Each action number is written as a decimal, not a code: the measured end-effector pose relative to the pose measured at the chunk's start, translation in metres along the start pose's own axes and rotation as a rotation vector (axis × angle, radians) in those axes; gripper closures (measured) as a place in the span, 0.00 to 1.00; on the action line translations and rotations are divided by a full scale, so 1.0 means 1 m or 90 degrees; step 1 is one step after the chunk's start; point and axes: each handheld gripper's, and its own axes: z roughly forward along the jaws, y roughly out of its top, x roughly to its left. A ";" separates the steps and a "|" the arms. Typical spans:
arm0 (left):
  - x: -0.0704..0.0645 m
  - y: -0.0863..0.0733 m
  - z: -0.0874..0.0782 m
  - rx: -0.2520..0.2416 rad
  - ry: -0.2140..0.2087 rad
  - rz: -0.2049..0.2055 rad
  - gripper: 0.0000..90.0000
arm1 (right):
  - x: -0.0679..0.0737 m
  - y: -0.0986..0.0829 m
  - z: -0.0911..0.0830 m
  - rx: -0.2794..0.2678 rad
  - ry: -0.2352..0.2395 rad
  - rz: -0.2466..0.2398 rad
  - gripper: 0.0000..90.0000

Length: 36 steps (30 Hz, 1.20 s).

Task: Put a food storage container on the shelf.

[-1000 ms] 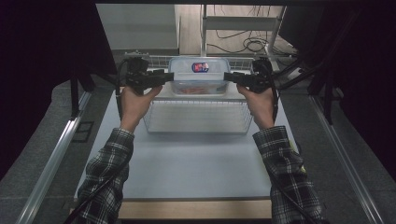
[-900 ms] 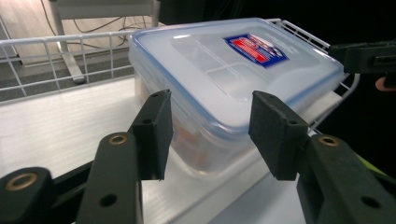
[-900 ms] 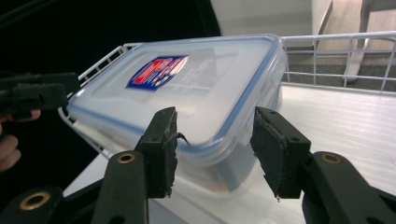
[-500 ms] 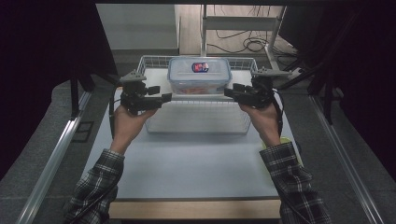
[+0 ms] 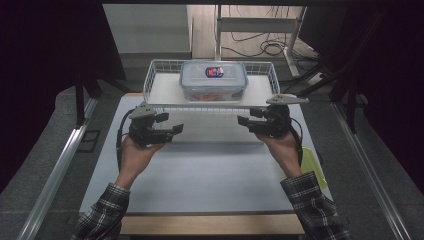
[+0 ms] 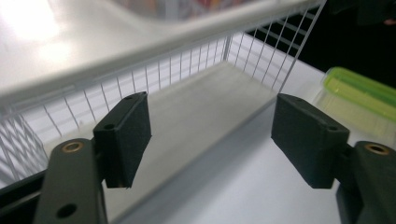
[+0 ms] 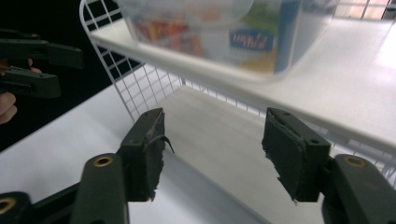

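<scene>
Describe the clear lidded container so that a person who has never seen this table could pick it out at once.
Start at the white table and look to its far edge, where a white wire rack stands with a flat shelf on top. The clear lidded container sits in the middle of that shelf. It alone is see-through, with a red and blue label on its lid and orange contents; the green lid lies low at the table's right edge.

Plaid flannel sleeves; black hand-held gripper (image 5: 176, 129) with brass-ringed screw holes.

Clear plastic lidded container (image 5: 214, 80) bears a red-and-blue label (image 5: 214, 72); its lettering is too blurred to read.
</scene>
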 end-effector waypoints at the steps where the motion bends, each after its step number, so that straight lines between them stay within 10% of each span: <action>1: 0.000 -0.004 0.000 0.002 0.001 -0.001 0.30 | 0.001 -0.003 0.000 0.001 -0.003 -0.003 0.40; 36: -0.030 -0.110 -0.021 0.042 0.007 -0.036 0.10 | 0.021 -0.116 -0.012 0.048 -0.027 -0.035 0.09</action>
